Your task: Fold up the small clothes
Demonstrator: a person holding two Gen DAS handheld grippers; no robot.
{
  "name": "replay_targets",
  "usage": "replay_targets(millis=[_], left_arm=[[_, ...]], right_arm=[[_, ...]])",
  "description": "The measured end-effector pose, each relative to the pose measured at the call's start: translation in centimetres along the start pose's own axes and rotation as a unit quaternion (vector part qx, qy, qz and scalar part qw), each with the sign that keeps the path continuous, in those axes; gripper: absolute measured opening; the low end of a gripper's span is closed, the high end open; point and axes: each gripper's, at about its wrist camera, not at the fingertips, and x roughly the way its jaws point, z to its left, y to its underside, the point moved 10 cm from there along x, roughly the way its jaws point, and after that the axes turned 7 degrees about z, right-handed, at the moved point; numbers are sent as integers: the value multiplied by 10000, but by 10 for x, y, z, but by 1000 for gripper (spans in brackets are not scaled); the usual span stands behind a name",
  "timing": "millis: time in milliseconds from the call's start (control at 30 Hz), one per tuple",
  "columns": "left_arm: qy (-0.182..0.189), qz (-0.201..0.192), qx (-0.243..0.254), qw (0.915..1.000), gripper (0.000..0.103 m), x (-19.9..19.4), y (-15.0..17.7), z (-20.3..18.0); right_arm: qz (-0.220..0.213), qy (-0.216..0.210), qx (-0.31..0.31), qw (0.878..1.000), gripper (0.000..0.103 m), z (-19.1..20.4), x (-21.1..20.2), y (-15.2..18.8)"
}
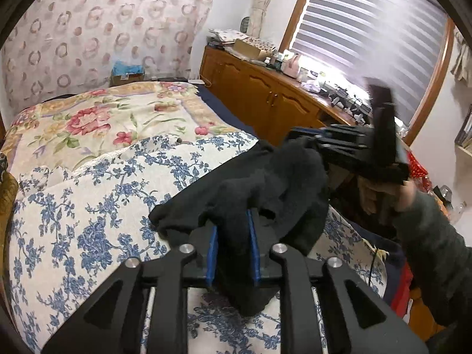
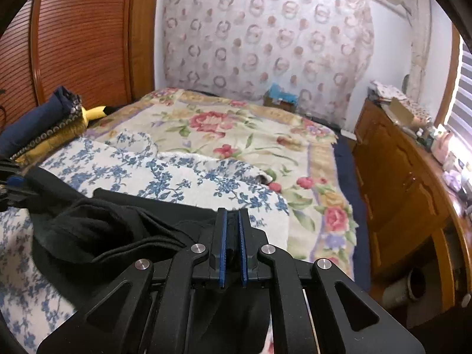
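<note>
A small black garment [image 1: 265,188] hangs bunched just above the blue-flowered bedspread [image 1: 88,206]. My left gripper [image 1: 233,221] is shut on one end of it; cloth fills the gap between the blue pads. My right gripper [image 2: 233,215] is shut on the other end of the same black garment [image 2: 97,230], which drapes away to the left in the right wrist view. The right gripper also shows in the left wrist view [image 1: 301,140], blurred, held in a hand at the right. The left gripper's tip shows at the far left of the right wrist view [image 2: 14,183].
The bed carries a blue-flowered bedspread [image 2: 165,177] in front and a rose-patterned blanket [image 2: 230,129] behind. Folded dark and yellow cloth [image 2: 44,124] lies at the bed's left. A wooden cabinet [image 1: 265,94] with clutter on top runs along the right side under the window.
</note>
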Motion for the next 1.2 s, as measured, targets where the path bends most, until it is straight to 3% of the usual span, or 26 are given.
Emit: replay_targets(millis=[33, 100, 200, 433, 567, 733, 800, 1000, 1200], left_arm=[[76, -13, -21, 10000, 24, -4, -1, 0], [181, -189, -35, 9997, 50, -17, -5, 1], [86, -324, 34, 9994, 61, -26, -12, 5], [-239, 328, 19, 9992, 61, 21, 11, 27], [-267, 540, 58, 9982, 61, 44, 20, 30], [-287, 562, 167, 9979, 61, 52, 14, 32], [-281, 469, 161, 9984, 61, 49, 9, 33], [-189, 178, 245, 9994, 61, 27, -2, 25], [-203, 223, 210, 9993, 61, 18, 10, 23]], right_arm=[[20, -19, -19, 10000, 4, 1, 6, -2], [89, -62, -46, 9999, 4, 2, 19, -4], [200, -113, -59, 9997, 4, 4, 37, -4], [51, 68, 267, 9996, 6, -13, 47, -13], [-48, -6, 443, 9990, 14, -22, 35, -13], [-124, -64, 395, 9991, 38, -21, 8, -6], [-118, -106, 374, 9992, 41, -19, -1, -1], [315, -810, 184, 9960, 47, 9, 11, 22], [359, -664, 118, 9971, 48, 11, 33, 22]])
